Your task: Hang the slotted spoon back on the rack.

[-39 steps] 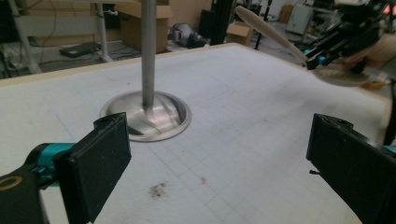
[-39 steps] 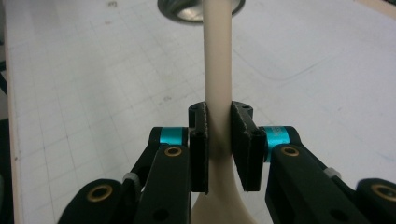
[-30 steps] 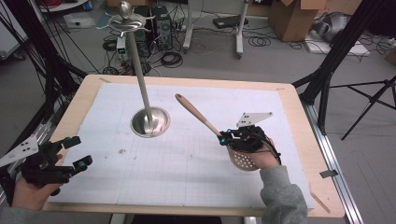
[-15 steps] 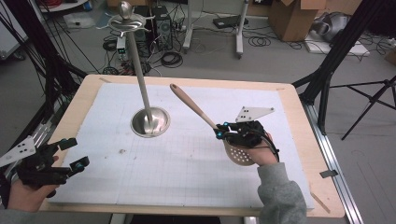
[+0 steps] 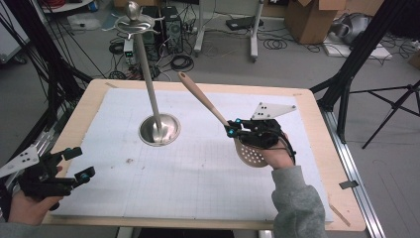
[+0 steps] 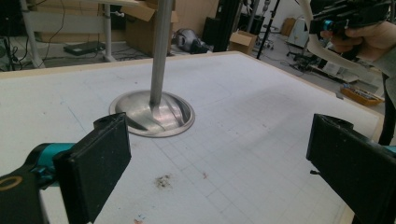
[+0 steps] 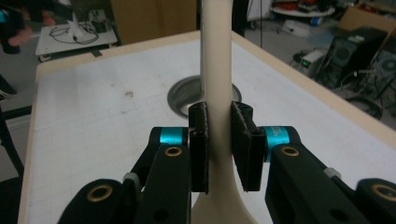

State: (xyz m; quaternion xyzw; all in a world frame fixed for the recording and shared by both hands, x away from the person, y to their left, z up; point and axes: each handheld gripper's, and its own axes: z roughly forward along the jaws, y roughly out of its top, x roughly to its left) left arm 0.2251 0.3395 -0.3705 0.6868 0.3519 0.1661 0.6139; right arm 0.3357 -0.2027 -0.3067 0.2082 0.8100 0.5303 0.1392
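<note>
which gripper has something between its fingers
The right gripper: its fingers clamp the slotted spoon by the handle. The left gripper is open, holding nothing.

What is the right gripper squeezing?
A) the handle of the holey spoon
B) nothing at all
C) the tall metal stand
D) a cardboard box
A: in the right gripper view the right gripper has both black pads pressed on the pale handle of the slotted spoon, whose holed bowl hangs by the hand in the high view, apart from the metal stand.
</note>
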